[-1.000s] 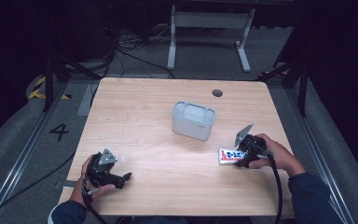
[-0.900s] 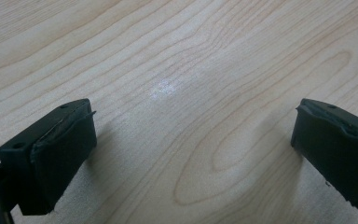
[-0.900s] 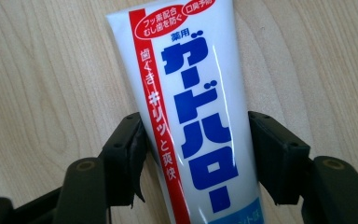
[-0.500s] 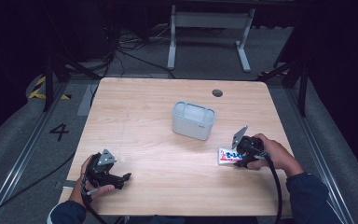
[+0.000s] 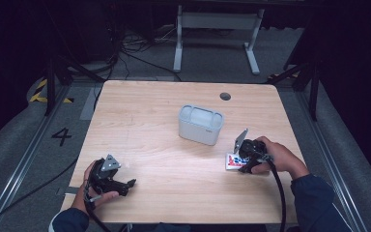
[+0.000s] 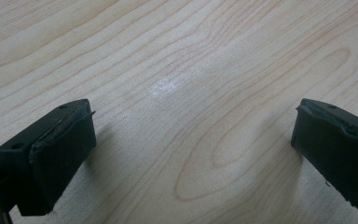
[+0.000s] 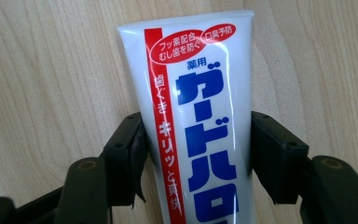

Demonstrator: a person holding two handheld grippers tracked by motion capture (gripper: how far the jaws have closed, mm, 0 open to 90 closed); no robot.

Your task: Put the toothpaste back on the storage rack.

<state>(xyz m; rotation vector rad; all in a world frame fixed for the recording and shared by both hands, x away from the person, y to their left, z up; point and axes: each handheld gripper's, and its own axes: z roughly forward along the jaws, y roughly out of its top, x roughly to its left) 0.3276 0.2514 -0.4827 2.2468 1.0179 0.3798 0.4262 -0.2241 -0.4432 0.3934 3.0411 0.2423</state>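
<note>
While the left gripper (image 5: 125, 183) gapes over bare table (image 5: 145, 121), the right gripper (image 7: 198, 144) clasps a white tube (image 7: 200, 116) lettered "薬用" and blue "ガードハロ".

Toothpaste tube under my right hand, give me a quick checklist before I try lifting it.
1. White toothpaste tube with red and blue lettering sits between the right hand-held gripper jaws: ok.
2. Jaws pressed firmly onto the tube: cannot tell; they flank both edges closely.
3. Tube lies flat on the light wooden table: ok.
4. Grey rounded plastic container stands apart from the tube: ok.
5. Left hand-held gripper is open over bare wood, holding nothing: ok.
6. Tube cap closed: cannot tell.
</note>
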